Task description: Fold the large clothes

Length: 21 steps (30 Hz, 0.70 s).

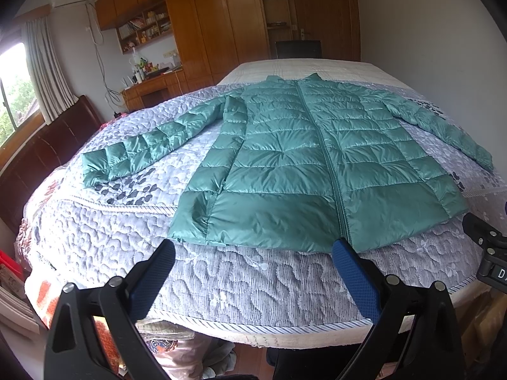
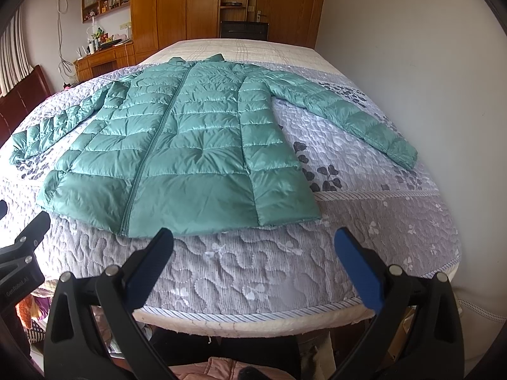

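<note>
A teal quilted down jacket (image 1: 304,164) (image 2: 190,155) lies flat, front up and zipped, on the bed, with its hem toward me and both sleeves spread out. The left sleeve (image 1: 142,145) reaches toward the headboard side; the right sleeve (image 2: 355,114) stretches toward the wall. My left gripper (image 1: 253,248) hovers open just short of the hem, near the zipper's lower end. Over the bed's near edge my right gripper (image 2: 253,237) is open too, just before the hem's right half. Neither holds anything. The right gripper's body (image 1: 484,247) shows at the left view's edge, and the left gripper's body (image 2: 22,253) at the right view's edge.
The bed wears a lilac quilted cover (image 1: 221,278) (image 2: 380,221) with a leaf print. A dark headboard (image 1: 38,158) stands at the left, a white wall (image 2: 412,47) at the right. Wooden wardrobes (image 1: 228,22) and a cluttered desk (image 1: 152,82) fill the far side. Bags and fabric lie on the floor below.
</note>
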Each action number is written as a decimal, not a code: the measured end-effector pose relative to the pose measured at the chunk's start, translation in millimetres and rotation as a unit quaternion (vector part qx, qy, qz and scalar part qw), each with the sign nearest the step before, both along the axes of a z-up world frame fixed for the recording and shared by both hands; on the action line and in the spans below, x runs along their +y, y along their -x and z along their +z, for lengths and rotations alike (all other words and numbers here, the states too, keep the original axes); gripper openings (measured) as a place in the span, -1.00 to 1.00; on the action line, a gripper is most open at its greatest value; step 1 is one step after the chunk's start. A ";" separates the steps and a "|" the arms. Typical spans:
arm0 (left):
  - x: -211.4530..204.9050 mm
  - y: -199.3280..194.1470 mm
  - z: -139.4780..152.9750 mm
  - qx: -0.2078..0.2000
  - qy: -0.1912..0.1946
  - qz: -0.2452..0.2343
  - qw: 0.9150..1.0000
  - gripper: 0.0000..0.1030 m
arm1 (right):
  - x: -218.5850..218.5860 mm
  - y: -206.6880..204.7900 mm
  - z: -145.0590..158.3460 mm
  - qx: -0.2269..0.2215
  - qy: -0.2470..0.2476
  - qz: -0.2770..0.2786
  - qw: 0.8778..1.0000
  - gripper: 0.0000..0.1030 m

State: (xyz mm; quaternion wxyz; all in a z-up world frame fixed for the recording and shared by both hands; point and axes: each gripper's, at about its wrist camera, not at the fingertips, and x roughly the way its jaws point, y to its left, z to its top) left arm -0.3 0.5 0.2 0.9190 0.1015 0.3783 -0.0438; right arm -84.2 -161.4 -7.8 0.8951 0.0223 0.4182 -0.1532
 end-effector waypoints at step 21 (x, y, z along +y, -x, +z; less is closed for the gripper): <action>0.0 0.2 -0.1 -0.001 0.000 0.000 1.000 0.93 | 0.8 0.4 -1.9 0.001 0.000 0.001 1.000 0.95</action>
